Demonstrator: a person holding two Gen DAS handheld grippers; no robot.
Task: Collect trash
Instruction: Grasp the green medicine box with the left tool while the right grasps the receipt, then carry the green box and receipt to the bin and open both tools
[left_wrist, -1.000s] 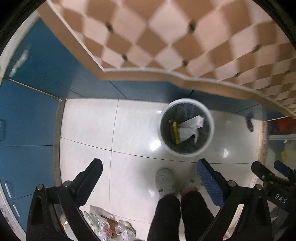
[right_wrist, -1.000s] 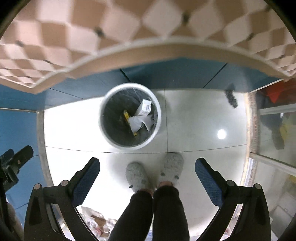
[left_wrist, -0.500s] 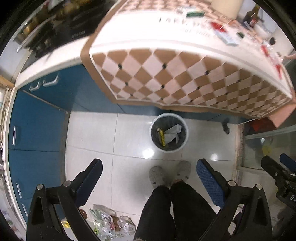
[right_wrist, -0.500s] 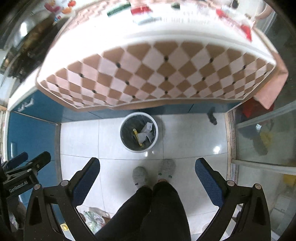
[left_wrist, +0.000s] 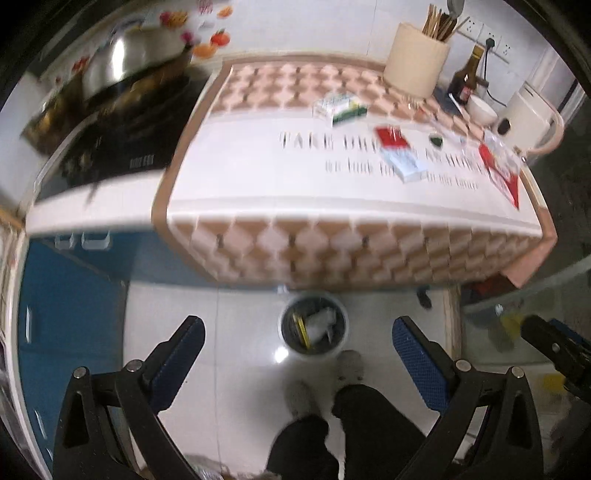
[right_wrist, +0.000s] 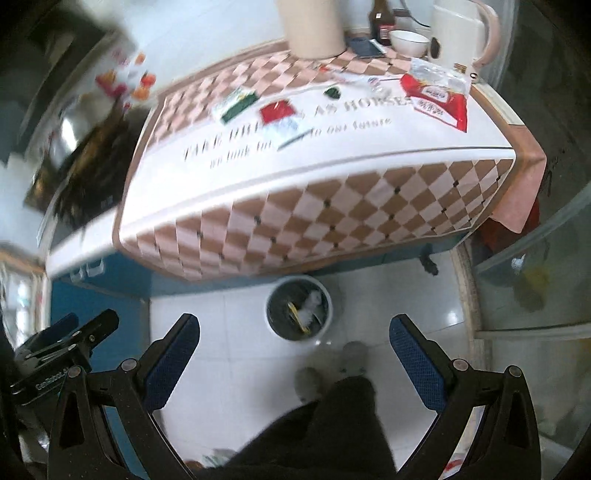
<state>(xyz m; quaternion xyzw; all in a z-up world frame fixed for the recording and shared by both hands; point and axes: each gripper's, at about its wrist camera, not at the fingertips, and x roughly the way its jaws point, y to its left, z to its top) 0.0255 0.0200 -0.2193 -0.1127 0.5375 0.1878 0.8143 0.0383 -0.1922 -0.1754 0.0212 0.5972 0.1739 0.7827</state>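
A home kitchen: a black hob (left_wrist: 122, 144) with a steel pot lid (left_wrist: 125, 62) at far left, blue cupboards (left_wrist: 70, 314) below, a chequered-cloth tabletop (left_wrist: 295, 177) carrying a kettle (right_wrist: 458, 29), utensil crock (left_wrist: 417, 62) and sauce bottle (left_wrist: 467, 75).

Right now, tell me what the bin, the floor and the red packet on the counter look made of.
Bin: probably white plastic, smooth rim, with a dark liner bag inside.
Floor: glazed white tile, judging by grout lines and a mirror-like light spot.
Red packet: likely thin plastic film, glossy and crinkled, part clear; motion blur leaves it uncertain.
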